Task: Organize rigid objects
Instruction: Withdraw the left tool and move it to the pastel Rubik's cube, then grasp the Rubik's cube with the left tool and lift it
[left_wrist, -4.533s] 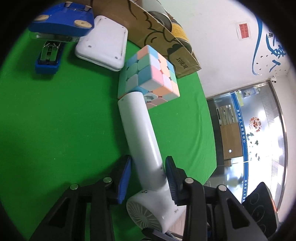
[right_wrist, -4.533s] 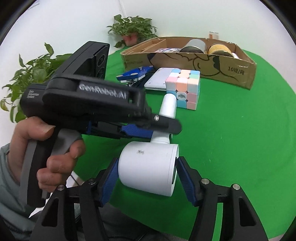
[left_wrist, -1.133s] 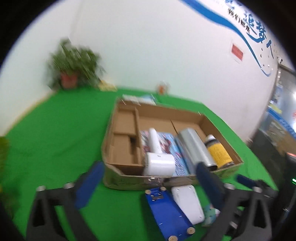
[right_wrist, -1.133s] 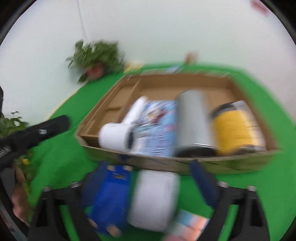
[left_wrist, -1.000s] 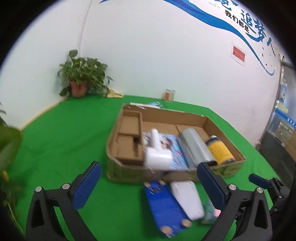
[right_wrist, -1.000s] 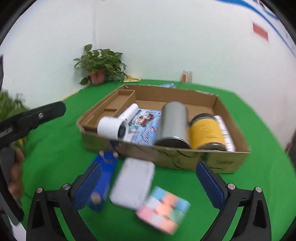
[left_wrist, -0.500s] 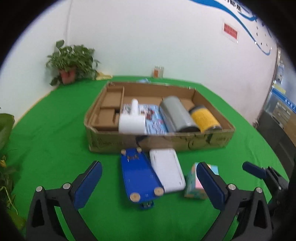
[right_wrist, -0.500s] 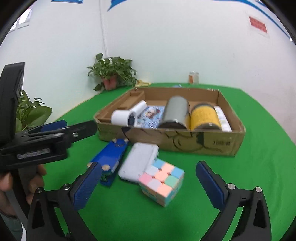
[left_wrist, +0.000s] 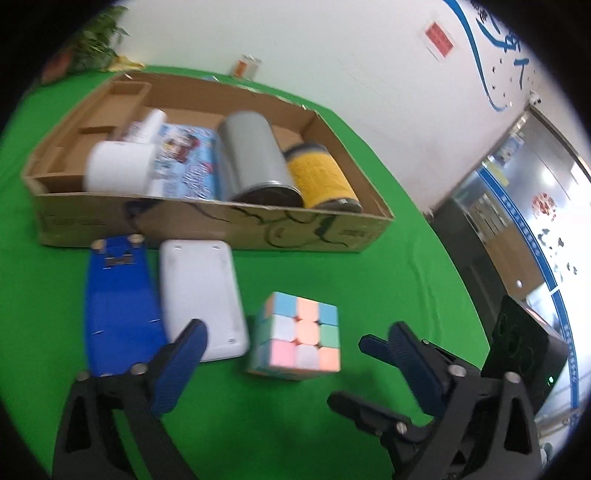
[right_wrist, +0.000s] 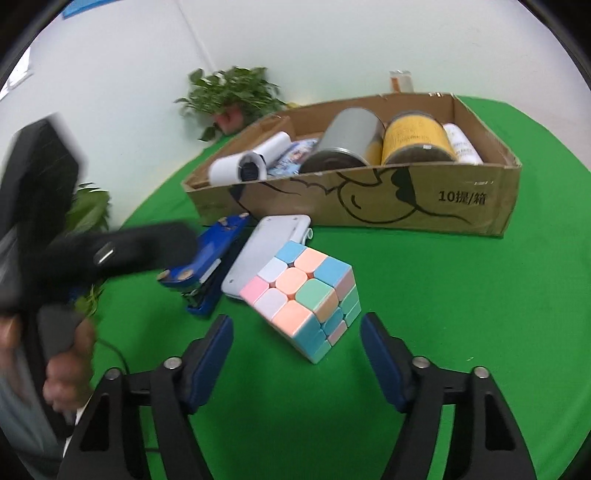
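A pastel puzzle cube (left_wrist: 301, 338) (right_wrist: 306, 299) rests on the green cloth in front of the cardboard box (left_wrist: 207, 221) (right_wrist: 369, 199). My left gripper (left_wrist: 295, 354) hangs over the cube with its jaws closing, wide of the cube's sides, pads not touching. My right gripper (right_wrist: 297, 345) comes at the cube from the near side, jaws closing too, with the cube just beyond the tips. In the box lie a white hand fan (left_wrist: 118, 168), a silver can (left_wrist: 255, 158) and a yellow can (left_wrist: 321, 177).
A blue stapler (left_wrist: 118, 306) (right_wrist: 207, 262) and a flat white device (left_wrist: 201, 299) (right_wrist: 266, 243) lie side by side left of the cube. A person's hand (right_wrist: 66, 365) holds the left gripper's handle. A potted plant (right_wrist: 229, 96) stands behind the box.
Both grippers have dropped and tipped down toward the cube, which now looms larger between the fingers. Both pairs of jaws stand narrower than half a second ago.
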